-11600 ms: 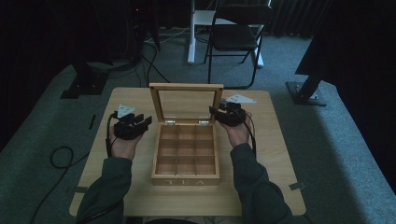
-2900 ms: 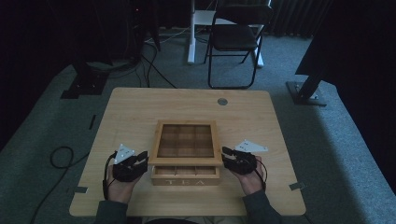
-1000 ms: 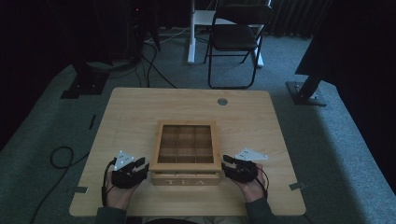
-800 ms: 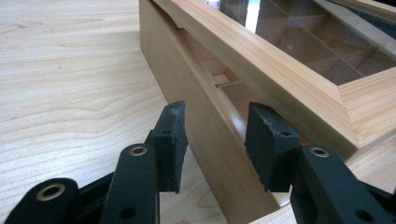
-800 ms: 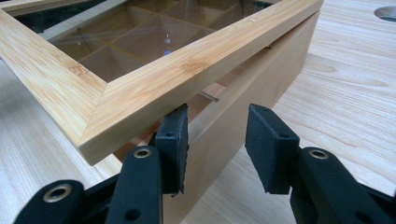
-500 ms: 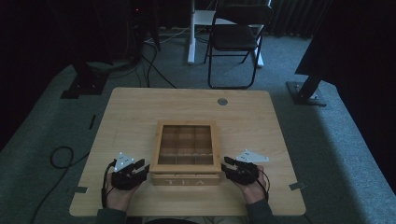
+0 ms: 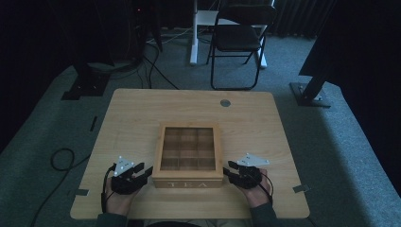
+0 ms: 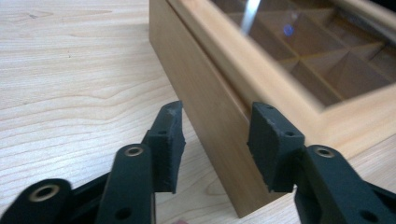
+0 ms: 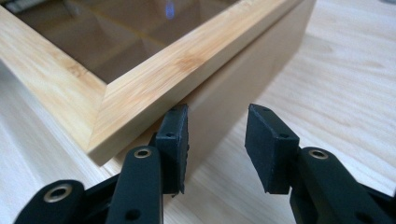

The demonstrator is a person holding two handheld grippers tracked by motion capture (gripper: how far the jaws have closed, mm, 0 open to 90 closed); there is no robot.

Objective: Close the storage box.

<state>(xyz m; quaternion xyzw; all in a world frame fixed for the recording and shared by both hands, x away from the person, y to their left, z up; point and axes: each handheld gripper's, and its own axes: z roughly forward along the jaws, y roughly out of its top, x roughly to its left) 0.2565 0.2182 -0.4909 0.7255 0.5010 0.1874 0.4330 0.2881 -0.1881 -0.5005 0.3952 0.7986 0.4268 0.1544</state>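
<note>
High view: the closed wooden tea box [image 7: 190, 156] is seen near the tabletop's [image 7: 132, 118] front edge, flanked by the left tool [image 7: 144, 172] and right tool [image 7: 230, 169]. Left jaws, just opened further, stand parted; right jaws parted, nothing gripped.

Left gripper [image 7: 142, 172] jaws just widened; right gripper [image 7: 230, 171] parted.

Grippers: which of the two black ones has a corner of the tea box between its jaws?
The left gripper: the tea box has its near corner between its open jaws. The right gripper has its jaws beside the box wall, over bare table.
</note>
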